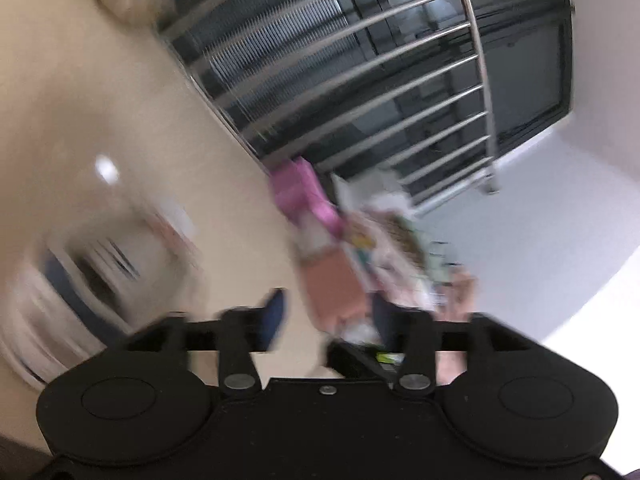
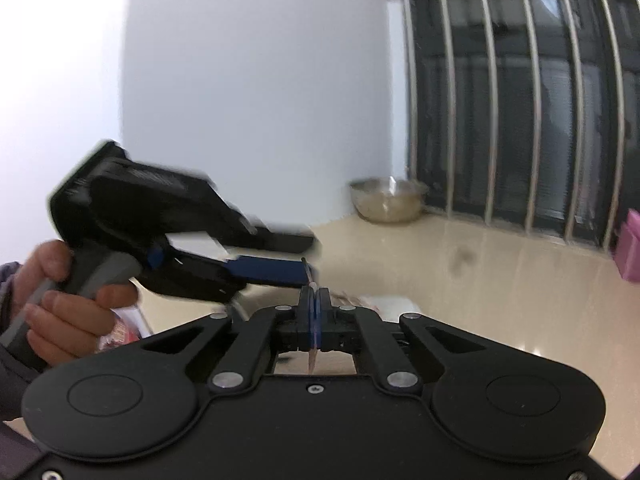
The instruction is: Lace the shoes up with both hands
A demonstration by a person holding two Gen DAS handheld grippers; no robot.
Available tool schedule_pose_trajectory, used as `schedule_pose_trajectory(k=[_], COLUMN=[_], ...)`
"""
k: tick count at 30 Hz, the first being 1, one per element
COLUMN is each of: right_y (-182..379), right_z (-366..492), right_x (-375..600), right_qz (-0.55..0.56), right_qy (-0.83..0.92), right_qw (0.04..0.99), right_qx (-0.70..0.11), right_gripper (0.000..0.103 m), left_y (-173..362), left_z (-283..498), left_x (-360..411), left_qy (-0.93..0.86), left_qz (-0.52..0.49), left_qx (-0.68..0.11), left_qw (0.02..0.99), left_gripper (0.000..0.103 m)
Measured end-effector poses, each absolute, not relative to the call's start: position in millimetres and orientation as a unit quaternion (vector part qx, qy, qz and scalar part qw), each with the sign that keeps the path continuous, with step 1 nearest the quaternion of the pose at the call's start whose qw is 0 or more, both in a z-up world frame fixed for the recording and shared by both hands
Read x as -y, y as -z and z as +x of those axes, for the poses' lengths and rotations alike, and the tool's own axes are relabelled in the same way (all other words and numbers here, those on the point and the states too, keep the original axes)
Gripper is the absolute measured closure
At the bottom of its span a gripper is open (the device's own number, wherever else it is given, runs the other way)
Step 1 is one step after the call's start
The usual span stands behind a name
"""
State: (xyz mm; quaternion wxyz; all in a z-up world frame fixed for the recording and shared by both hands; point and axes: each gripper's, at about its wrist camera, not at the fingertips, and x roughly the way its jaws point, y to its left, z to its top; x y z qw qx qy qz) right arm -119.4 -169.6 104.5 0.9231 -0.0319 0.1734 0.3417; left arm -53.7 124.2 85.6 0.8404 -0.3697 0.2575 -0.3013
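Right gripper is pinching a pinkish lace at lower centre; left gripper is gaping wide, probably needing to grab it.

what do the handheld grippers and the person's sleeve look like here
Both are matte black plastic with round domed covers and silver pivot screws. The right gripper has blue finger pads. The left gripper shows a grey pistol handle under a boxy black body, blue fingers, held by a hand in a dark sleeve.

Plenty of bare beige floor ahead of the right gripper; the left gripper crosses just in front, metal bowl and window bars further back.
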Motion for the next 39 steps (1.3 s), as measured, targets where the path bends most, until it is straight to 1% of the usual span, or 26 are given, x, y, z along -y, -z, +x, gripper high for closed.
schedule_pose_trajectory(k=[1, 2, 4, 6, 7, 9, 10, 11, 14, 15, 19, 22, 24, 26, 29, 32, 34, 35, 39], right_y=[-103.7, -102.8, -101.2, -99.5, -98.7, -97.0, -93.1, -88.3, -69.6, -61.5, -46.4, -37.1, -34.4, -34.5, -36.3, -36.1, -38.6, -40.3, -52.0], right_z=[-110.1, -100.9, -82.5, -64.0, -54.8, -36.3, -28.4, -21.0, -7.9, -5.5, -7.5, -13.7, -14.6, -18.2, -23.5, -26.5, -25.7, -22.5, -10.8], right_x=[166.7, 163.8, 158.1, 152.4, 149.6, 143.8, 135.9, 126.3, 108.3, 106.5, 104.8, 99.1, 98.5, 93.8, 86.4, 89.5, 94.3, 94.2, 85.3], right_qz=[-0.026, -0.02, -0.009, 0.003, 0.009, 0.021, 0.018, 0.014, 0.014, 0.024, 0.051, 0.027, 0.028, -0.002, -0.051, -0.052, -0.034, -0.032, -0.052], right_qy=[-0.341, -0.34, -0.337, -0.335, -0.334, -0.331, -0.331, -0.331, -0.334, -0.335, -0.337, -0.337, -0.339, -0.339, -0.34, -0.343, -0.345, -0.345, -0.346], right_qw=[0.922, 0.921, 0.919, 0.916, 0.915, 0.911, 0.91, 0.909, 0.905, 0.904, 0.903, 0.908, 0.908, 0.911, 0.915, 0.916, 0.914, 0.912, 0.897], right_qx=[-0.181, -0.189, -0.205, -0.221, -0.228, -0.244, -0.249, -0.252, -0.264, -0.266, -0.261, -0.249, -0.245, -0.234, -0.214, -0.203, -0.212, -0.22, -0.27], right_gripper=[0.103, 0.103, 0.103, 0.103, 0.103, 0.103, 0.103, 0.103, 0.102, 0.102, 0.102, 0.102, 0.102, 0.102, 0.102, 0.103, 0.102, 0.103, 0.102], left_y=[-93.7, -101.8, -115.1, -117.5, -115.0, -106.9, -102.6, -99.2, -89.9, -87.0, -67.3, -54.5, -52.6, -49.6, -47.8, -46.7, -47.5, -48.0, -48.0], left_z=[-54.2, -54.6, -51.3, -42.1, -36.1, -23.9, -18.3, -13.2, 3.7, 8.1, 19.1, 21.9, 22.5, 25.1, 27.7, 29.1, 28.8, 28.1, 27.3], left_x=[-128.3, -132.4, -130.6, -116.9, -109.9, -100.9, -99.3, -99.7, -111.3, -122.0, -160.4, -172.2, -177.2, -182.6, -190.1, -187.2, -181.5, -180.3, -178.9], left_qy=[0.281, 0.26, 0.201, 0.165, 0.162, 0.187, 0.2, 0.204, 0.209, 0.222, 0.234, 0.236, 0.233, 0.232, 0.23, 0.226, 0.223, 0.221, 0.221], left_qz=[-0.325, -0.28, -0.157, -0.046, -0.012, 0.01, 0.006, -0.003, -0.056, -0.098, -0.251, -0.312, -0.334, -0.357, -0.373, -0.371, -0.36, -0.354, -0.344], left_qx=[-0.253, -0.248, -0.247, -0.257, -0.263, -0.283, -0.292, -0.3, -0.325, -0.33, -0.341, -0.332, -0.334, -0.34, -0.349, -0.353, -0.351, -0.351, -0.351], left_qw=[0.867, 0.89, 0.935, 0.951, 0.951, 0.941, 0.935, 0.932, 0.921, 0.912, 0.876, 0.858, 0.85, 0.839, 0.829, 0.829, 0.835, 0.838, 0.842], left_gripper=[0.047, 0.043, 0.042, 0.042, 0.042, 0.042, 0.042, 0.045, 0.08, 0.086, 0.086, 0.086, 0.086, 0.085, 0.082, 0.077, 0.075, 0.072, 0.067])
